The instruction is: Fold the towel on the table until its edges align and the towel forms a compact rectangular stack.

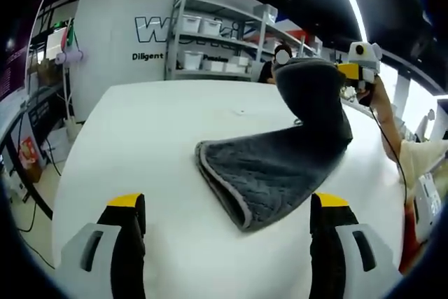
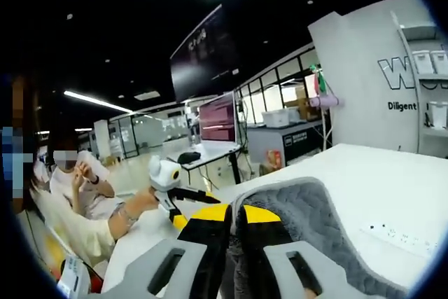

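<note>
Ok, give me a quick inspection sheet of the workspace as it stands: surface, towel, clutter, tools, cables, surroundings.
Surface: white table, mostly bare.
Towel: grey towel partly folded on the table, one end lifted toward the far side.
Clutter: small speck on the table beyond the towel; what it is I cannot tell.
Left tool: open, low over the table, short of the towel.
Right tool: shut on the towel's raised edge; in the left gripper view it holds that edge up.
Cables: dark cable hanging by the person's arm.
Surroundings: shelves with bins, a white wall with lettering, a seated person and desks in the background.
</note>
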Demonstrator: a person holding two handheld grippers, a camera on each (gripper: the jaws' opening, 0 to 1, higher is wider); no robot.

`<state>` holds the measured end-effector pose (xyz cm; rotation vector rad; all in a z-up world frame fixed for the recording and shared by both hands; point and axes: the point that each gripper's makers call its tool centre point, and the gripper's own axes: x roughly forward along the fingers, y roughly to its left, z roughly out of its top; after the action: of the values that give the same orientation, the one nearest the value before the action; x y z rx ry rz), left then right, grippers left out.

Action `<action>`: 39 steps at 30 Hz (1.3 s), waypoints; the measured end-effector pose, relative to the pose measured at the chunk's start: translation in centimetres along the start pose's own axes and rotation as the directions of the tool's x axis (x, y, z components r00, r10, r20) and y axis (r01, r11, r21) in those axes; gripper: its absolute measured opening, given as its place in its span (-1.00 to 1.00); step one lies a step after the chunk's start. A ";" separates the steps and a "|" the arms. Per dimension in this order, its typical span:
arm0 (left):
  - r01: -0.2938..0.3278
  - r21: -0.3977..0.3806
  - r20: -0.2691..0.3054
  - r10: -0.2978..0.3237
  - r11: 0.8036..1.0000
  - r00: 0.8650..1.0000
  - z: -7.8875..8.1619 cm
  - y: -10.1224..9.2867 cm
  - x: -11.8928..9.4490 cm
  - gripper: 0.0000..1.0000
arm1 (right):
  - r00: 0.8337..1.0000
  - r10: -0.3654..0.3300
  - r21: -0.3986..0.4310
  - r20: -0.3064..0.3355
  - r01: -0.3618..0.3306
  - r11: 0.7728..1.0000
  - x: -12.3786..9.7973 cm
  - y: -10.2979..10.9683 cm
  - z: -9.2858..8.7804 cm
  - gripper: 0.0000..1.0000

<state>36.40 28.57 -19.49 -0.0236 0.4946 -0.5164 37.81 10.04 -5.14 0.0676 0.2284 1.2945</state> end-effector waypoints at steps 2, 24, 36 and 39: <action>0.001 0.000 0.002 -0.001 1.000 1.000 0.0 -0.1 0.0 0.93 | 1.000 0.011 -0.005 0.006 -0.011 1.000 0.6 0.4 0.3 -0.96; 0.005 -0.011 0.036 -0.004 1.000 0.999 0.7 -0.7 -0.6 0.93 | 0.984 -0.007 0.012 0.176 0.005 1.000 4.8 0.0 5.6 -0.95; 0.001 -0.008 0.026 -0.001 1.000 1.000 0.7 -0.5 -0.8 0.92 | 0.996 0.025 0.014 0.080 -0.026 1.000 8.3 0.6 2.2 -0.94; 0.005 -0.008 0.023 -0.005 1.000 1.000 0.7 -0.6 -0.8 0.93 | 0.998 0.053 0.021 0.035 -0.054 0.998 9.5 1.4 0.7 -0.94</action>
<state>35.87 28.39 -18.49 -0.0386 0.4740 -0.5181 39.07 19.53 -5.46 0.1154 0.2130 1.3428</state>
